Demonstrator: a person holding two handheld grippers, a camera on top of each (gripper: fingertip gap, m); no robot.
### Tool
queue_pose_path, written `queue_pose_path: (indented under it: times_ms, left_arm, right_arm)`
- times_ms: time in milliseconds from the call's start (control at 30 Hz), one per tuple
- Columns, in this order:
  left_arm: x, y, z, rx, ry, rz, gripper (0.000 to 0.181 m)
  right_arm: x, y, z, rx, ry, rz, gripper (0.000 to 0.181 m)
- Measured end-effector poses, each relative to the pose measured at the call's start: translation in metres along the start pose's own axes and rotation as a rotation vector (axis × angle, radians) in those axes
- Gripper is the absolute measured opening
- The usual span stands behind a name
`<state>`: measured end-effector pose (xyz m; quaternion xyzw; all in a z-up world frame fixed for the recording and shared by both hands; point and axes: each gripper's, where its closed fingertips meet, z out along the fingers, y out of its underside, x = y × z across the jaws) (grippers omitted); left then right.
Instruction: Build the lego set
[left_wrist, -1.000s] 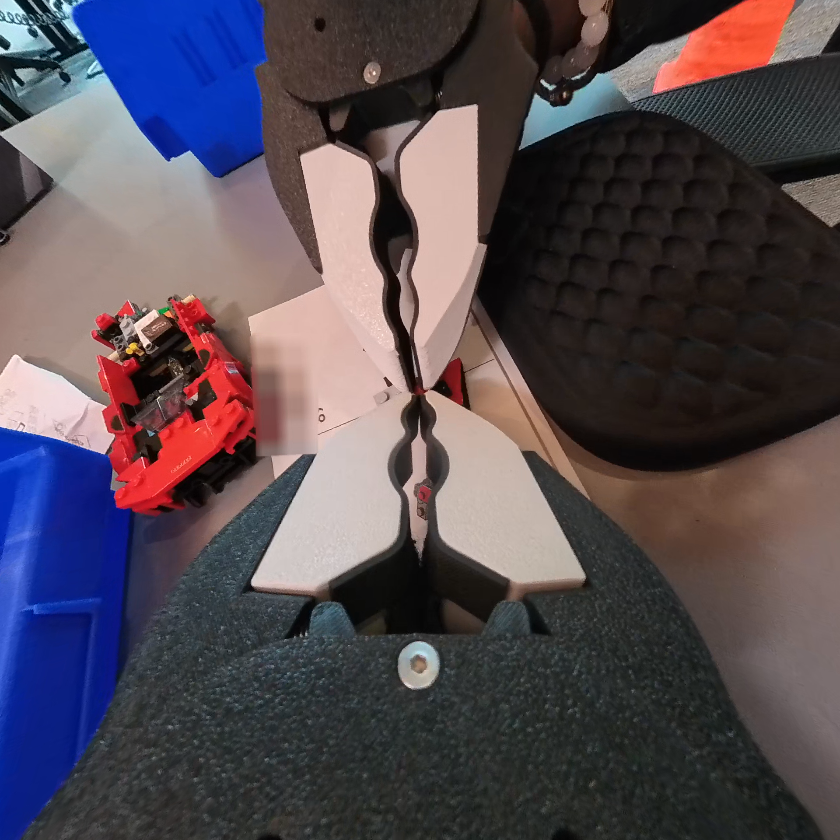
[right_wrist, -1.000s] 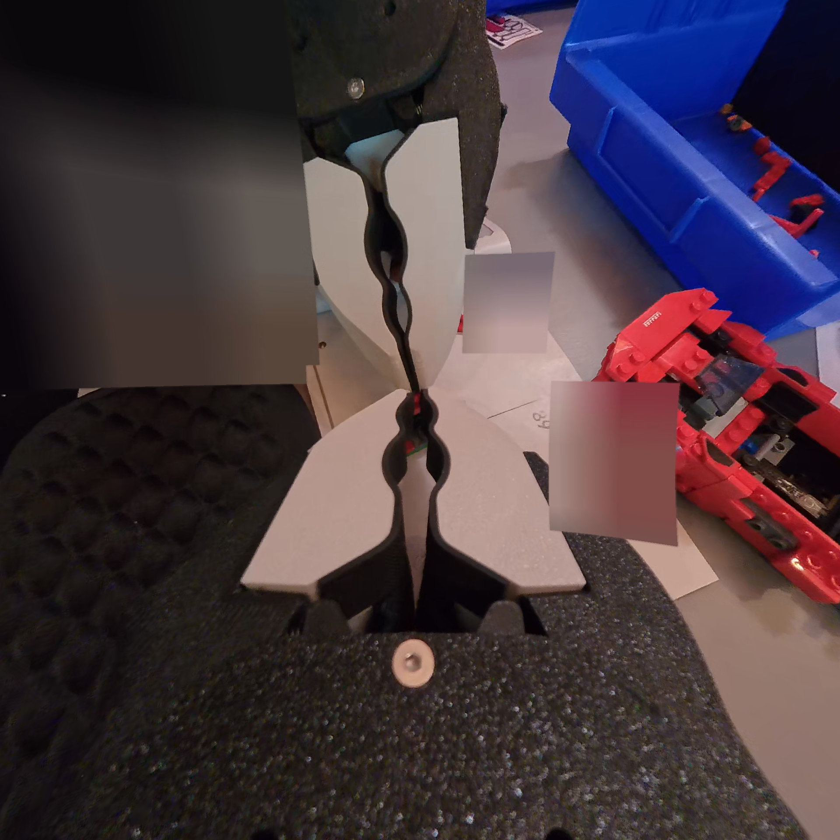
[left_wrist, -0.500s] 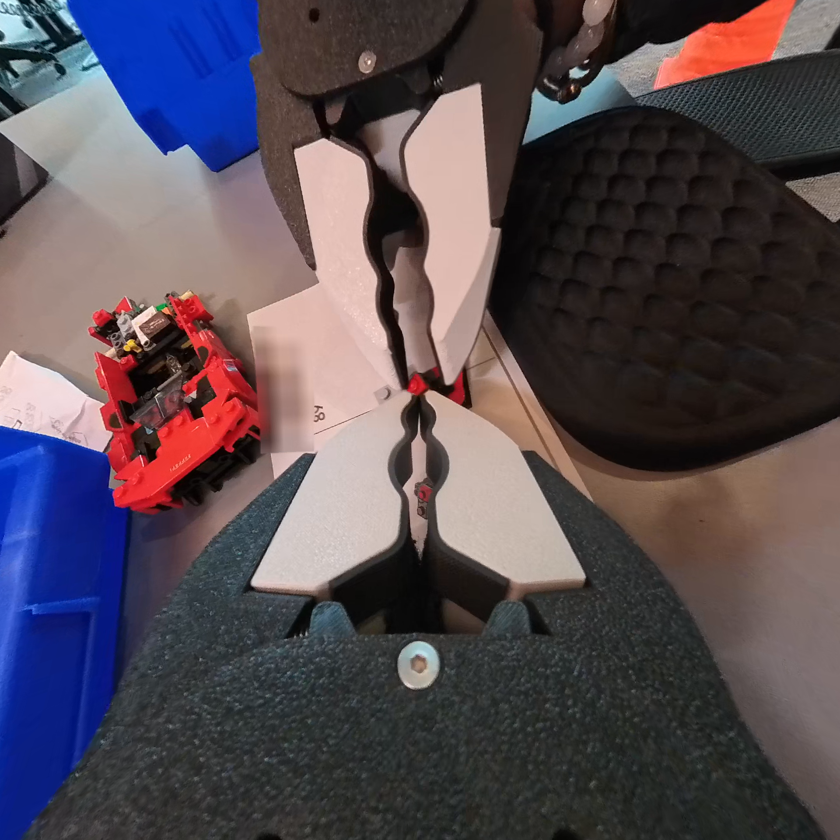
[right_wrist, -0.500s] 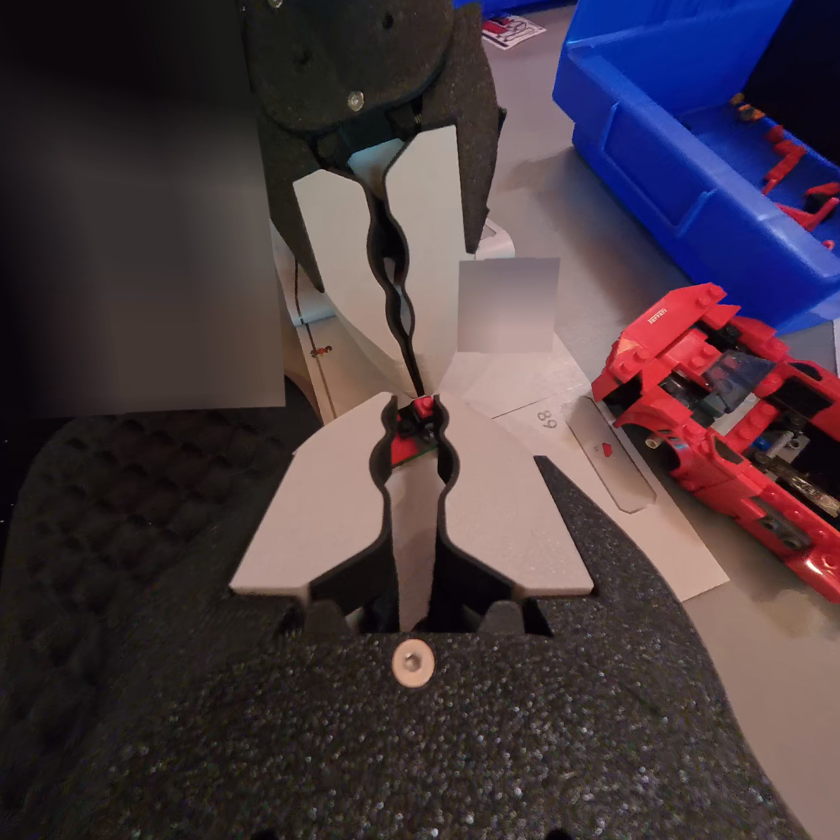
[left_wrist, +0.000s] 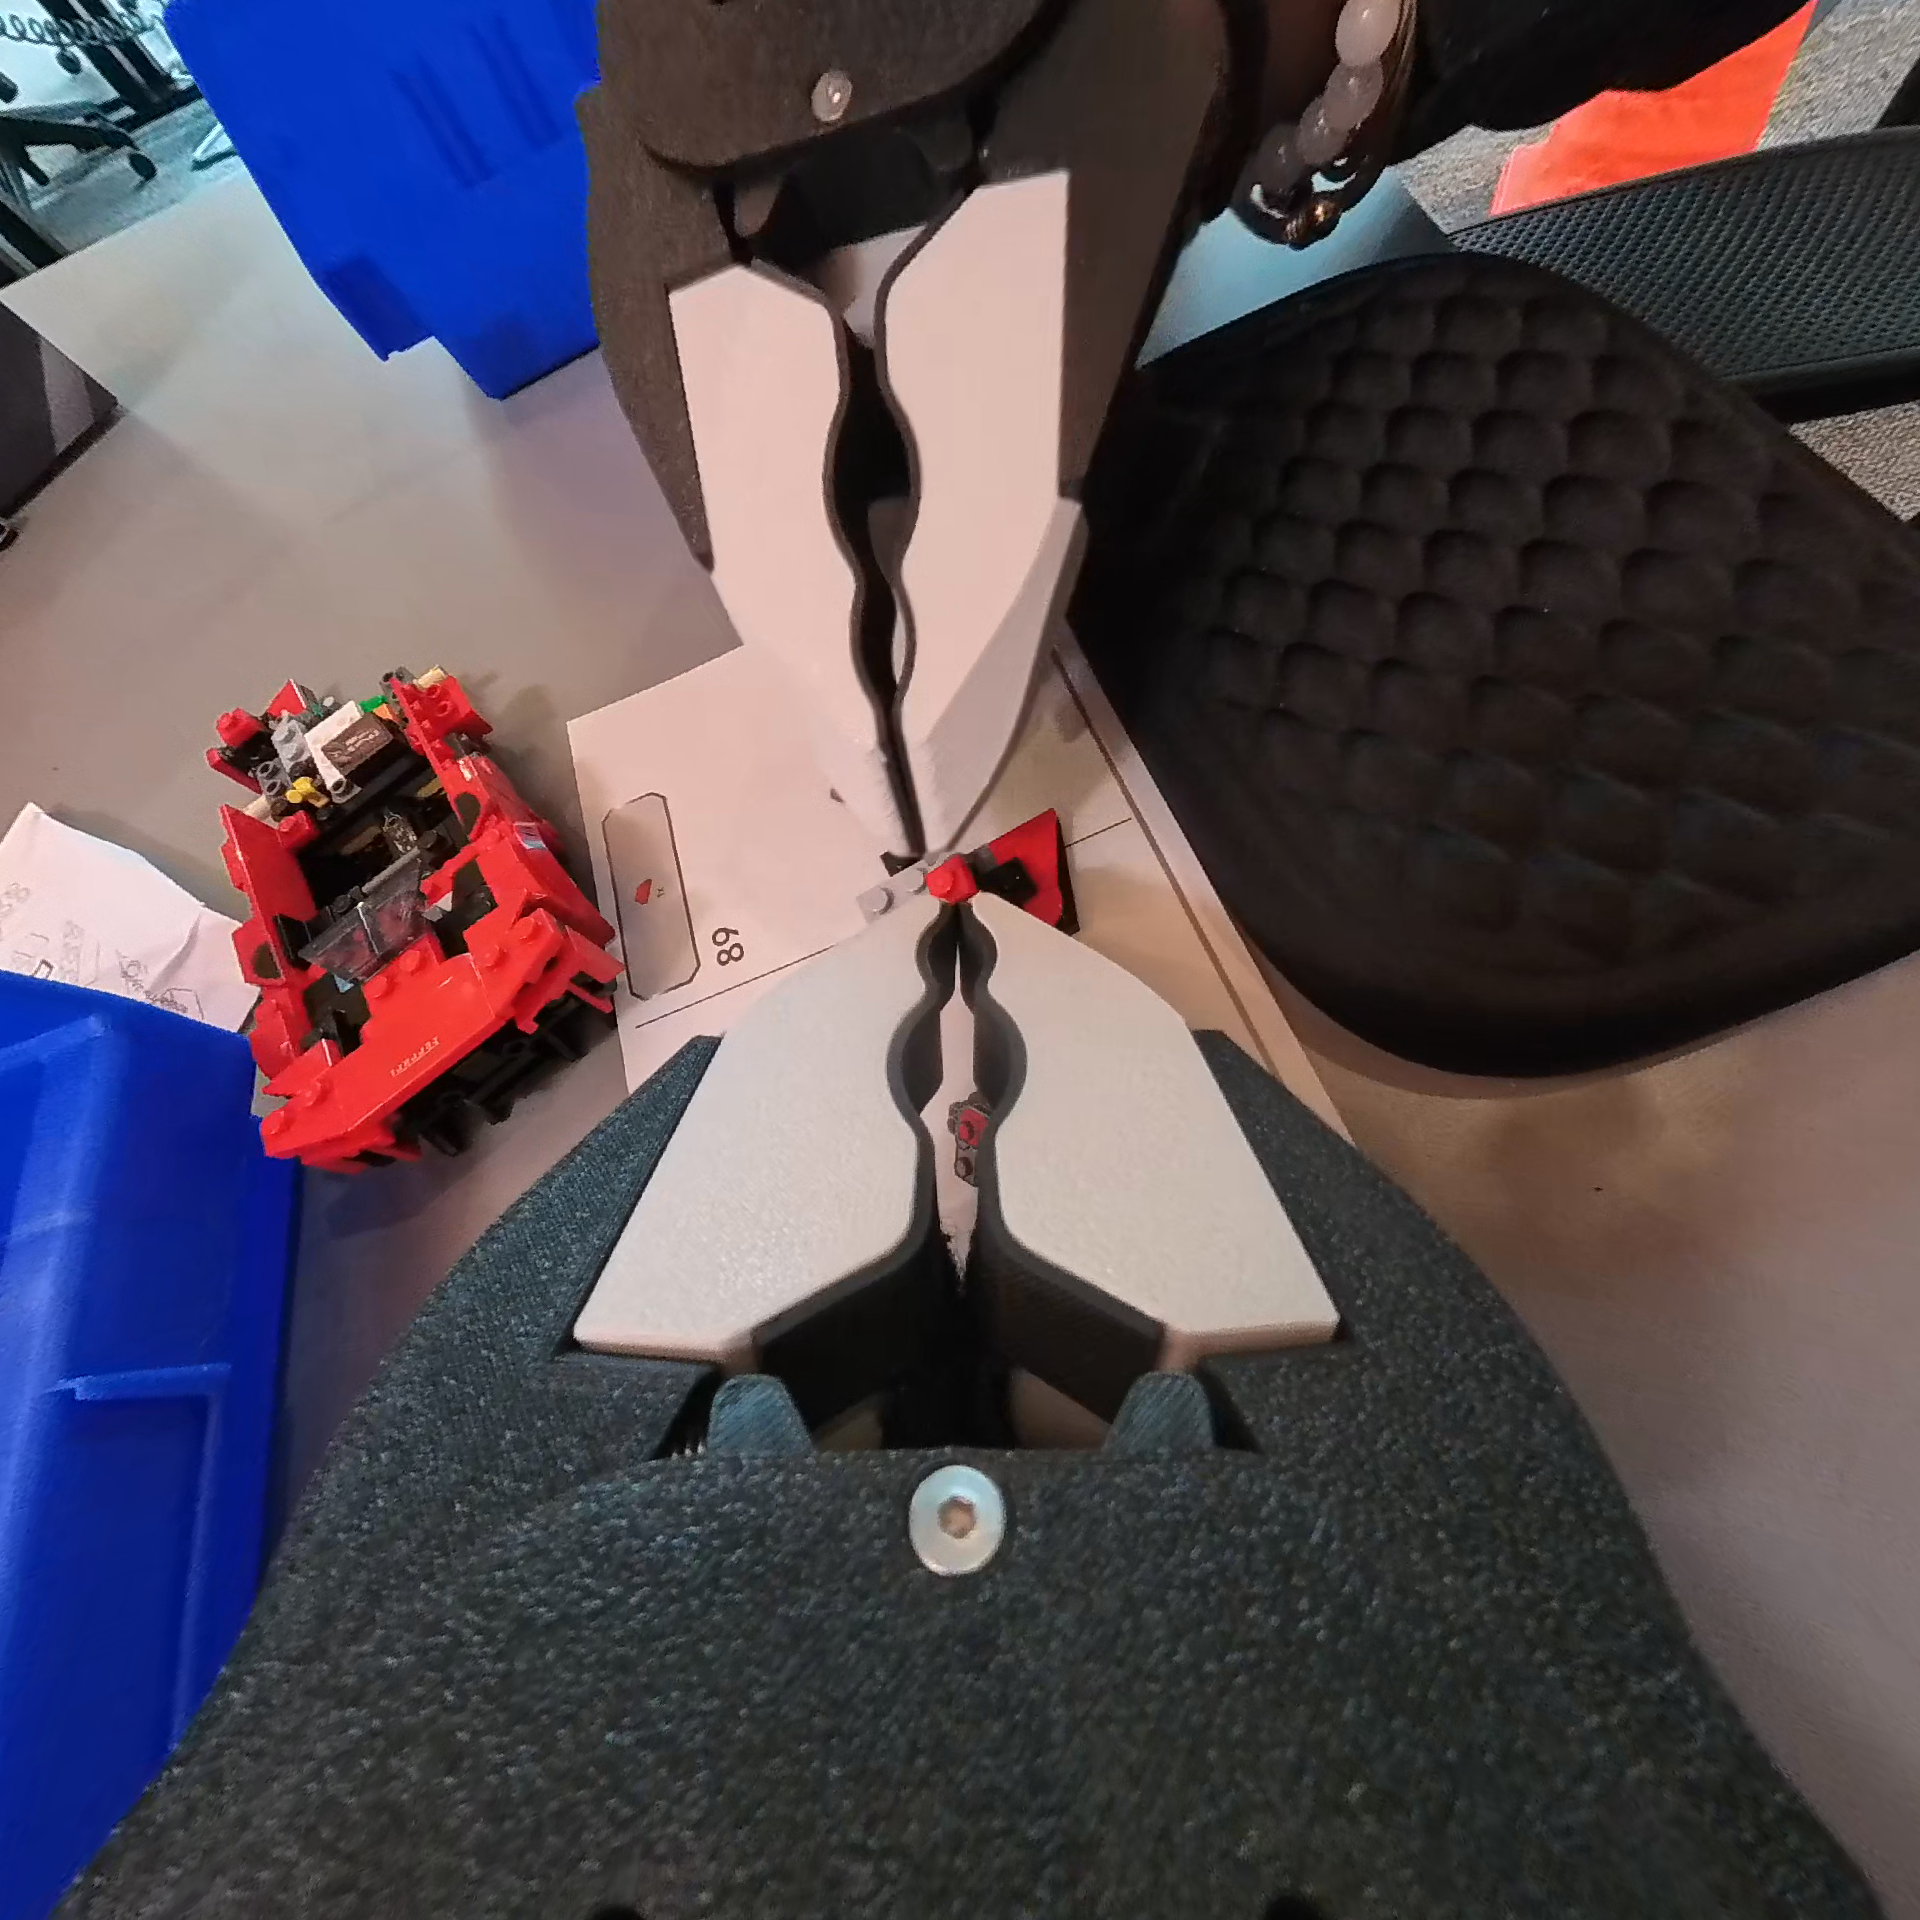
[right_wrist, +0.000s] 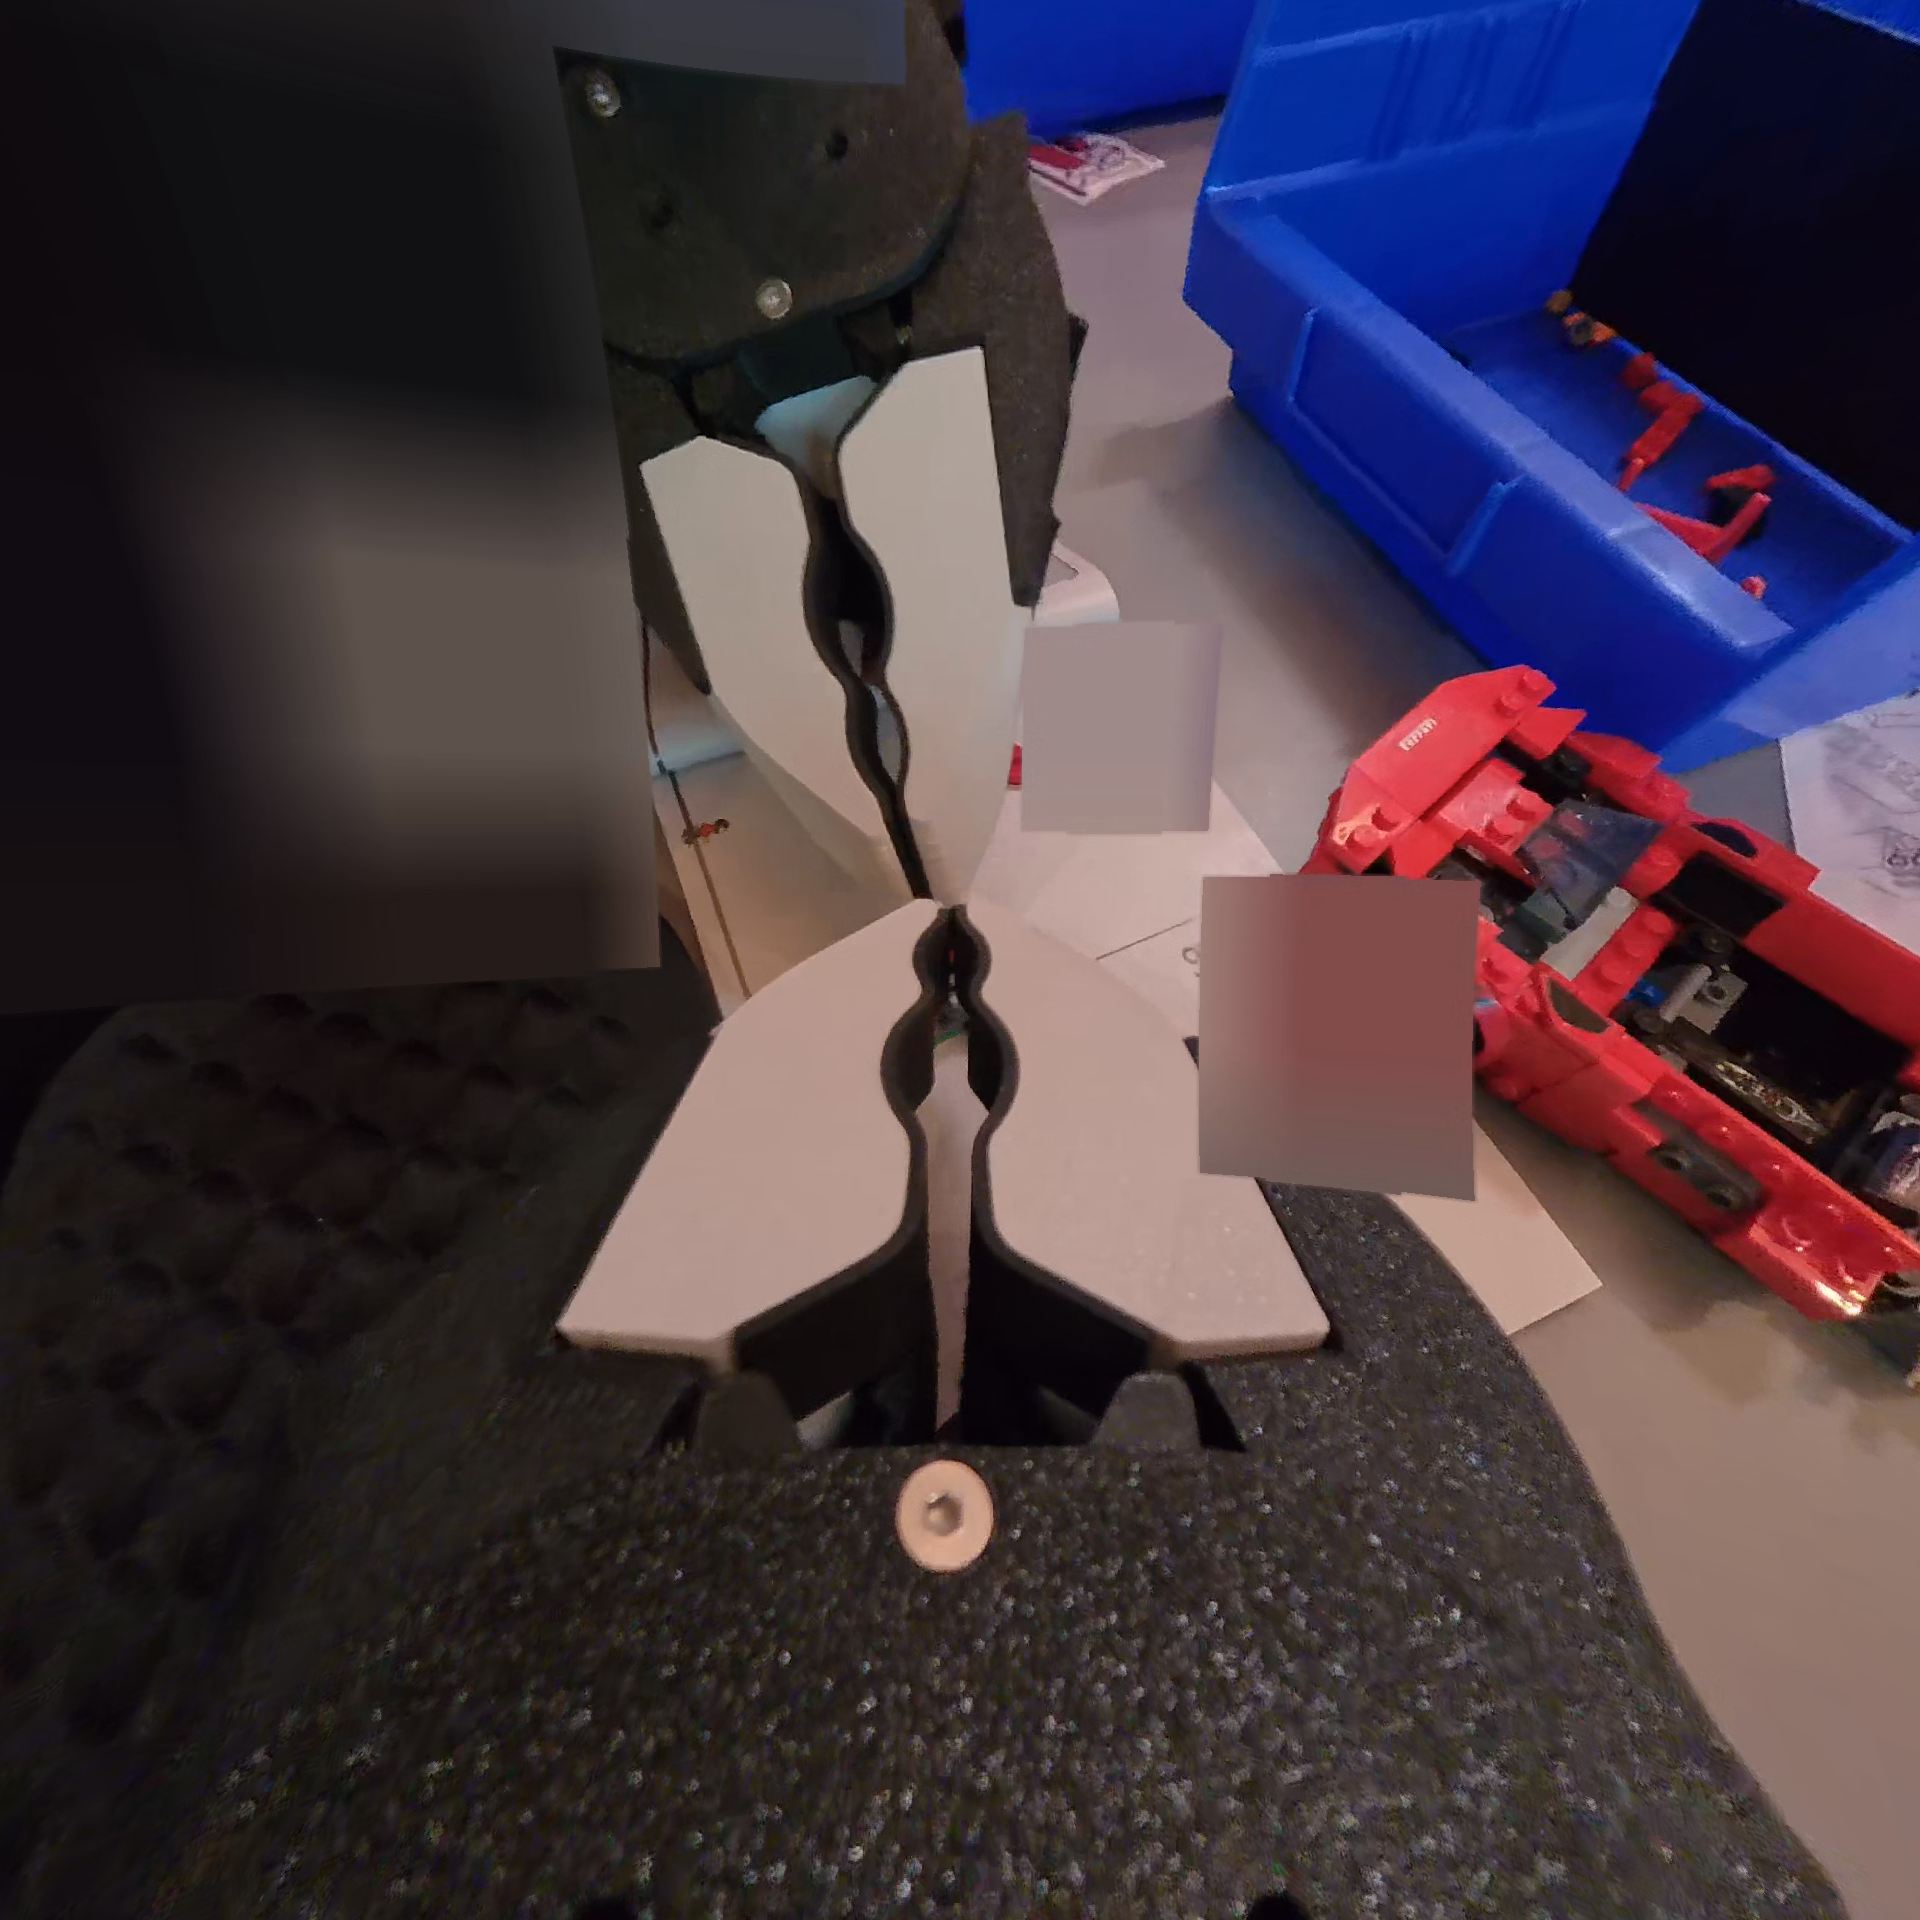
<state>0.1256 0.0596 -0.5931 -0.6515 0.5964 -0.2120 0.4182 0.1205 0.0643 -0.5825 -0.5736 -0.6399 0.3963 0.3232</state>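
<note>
A small lego sub-assembly (left_wrist: 1023, 857) of red, black and grey parts hangs between the two grippers' tips, above the instruction page (left_wrist: 727, 831). My left gripper (left_wrist: 951, 912) is shut on its near end, where a small red stud piece (left_wrist: 948, 881) shows. My right gripper (right_wrist: 951, 914) is shut on it from the opposite side; only a red sliver (right_wrist: 951, 951) shows between its jaws. Each gripper also shows in the other's view, the right (left_wrist: 912, 842) and the left (right_wrist: 928, 883), tip to tip. The part-built red lego car (left_wrist: 405, 935) lies on the table, also in the right wrist view (right_wrist: 1662, 987).
A blue bin (left_wrist: 104, 1299) stands by the car and holds loose red pieces (right_wrist: 1683, 457). Another blue bin (left_wrist: 416, 156) stands farther back. A black padded chair seat (left_wrist: 1507, 675) borders the table edge. A loose printed sheet (left_wrist: 83, 914) lies beside the car. Both grippers' tips are close together, under 4 cm apart.
The right gripper's jaws were apart half a second ago and are now shut again on the sub-assembly. The left gripper has stayed shut. Both have shifted only slightly.
</note>
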Motion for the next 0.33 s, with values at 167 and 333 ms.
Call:
queue_pose_path:
  times_ms: [167, 333]
  left_arm:
    - [0.0007, 0.0004, 0.0003, -0.004, 0.001, 0.007, 0.0]
    - [0.0013, 0.0005, 0.0002, -0.004, 0.004, 0.01, 0.0]
  right_arm:
    - [-0.0008, 0.0044, 0.0041, -0.041, -0.018, 0.013, 0.0]
    - [-0.0037, 0.004, 0.0038, -0.039, -0.034, 0.001, 0.0]
